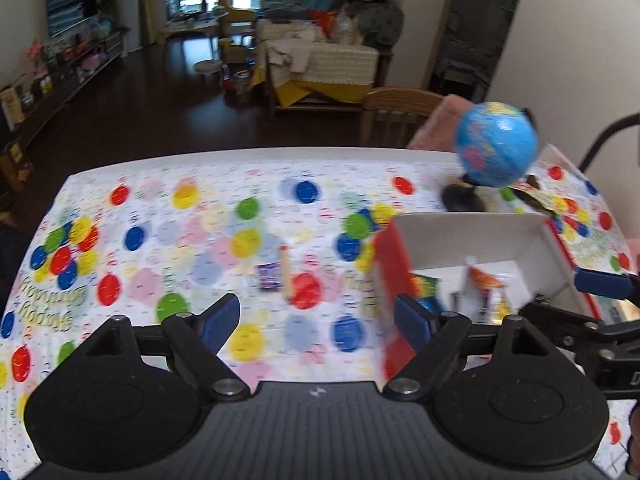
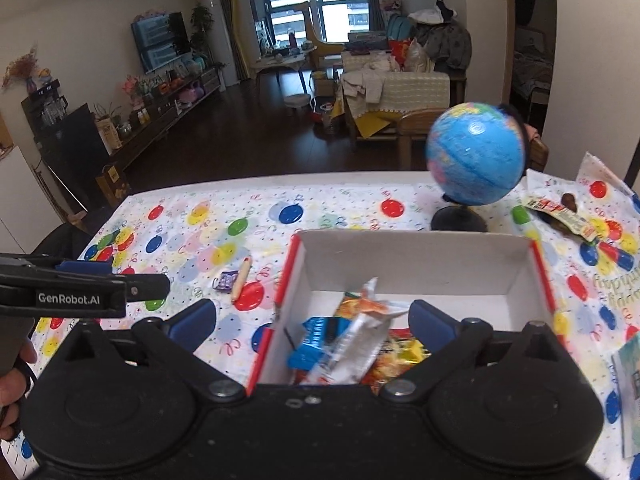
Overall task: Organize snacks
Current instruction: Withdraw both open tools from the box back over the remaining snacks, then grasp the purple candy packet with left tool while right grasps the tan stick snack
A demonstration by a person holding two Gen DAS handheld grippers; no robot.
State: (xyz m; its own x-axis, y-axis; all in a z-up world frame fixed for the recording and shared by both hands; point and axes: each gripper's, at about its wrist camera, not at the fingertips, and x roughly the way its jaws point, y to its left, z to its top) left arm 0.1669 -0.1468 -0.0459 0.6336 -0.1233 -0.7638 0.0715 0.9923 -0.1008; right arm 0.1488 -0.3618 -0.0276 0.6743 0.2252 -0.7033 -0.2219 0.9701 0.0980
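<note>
Tablecloth (image 1: 192,216) with coloured balloon spots fills the middle of the left wrist view. Left gripper (image 1: 316,320) low in the frame, jaws spread wide, nothing between the blue pads. Just above the gap, a small purple packet (image 1: 269,276) beside a thin tan stick (image 1: 286,274), both lying on the cloth. Right of centre, an open box (image 1: 472,236) with white inside and red outer walls, blurred snack wrappers (image 1: 486,280) in it. Behind the box, upper right, a blue globe (image 1: 496,144) on a black stand. Right gripper (image 1: 604,285) reaching in from the right edge over the box's corner.

In the right wrist view, right gripper (image 2: 312,322) at the bottom, jaws wide apart, holding nothing. Box (image 2: 416,258) straight ahead at centre, holding a blue packet (image 2: 316,340), a silver one (image 2: 356,340), and orange and yellow wrappers (image 2: 396,350). Purple packet (image 2: 223,280) and stick (image 2: 242,279) left of the box on the cloth (image 2: 320,206). Globe (image 2: 476,156) upper right, behind the box. More wrappers (image 2: 560,216) on the cloth at the right edge. Left gripper (image 2: 86,280) entering from the left edge, a hand (image 2: 14,376) below it.
</note>
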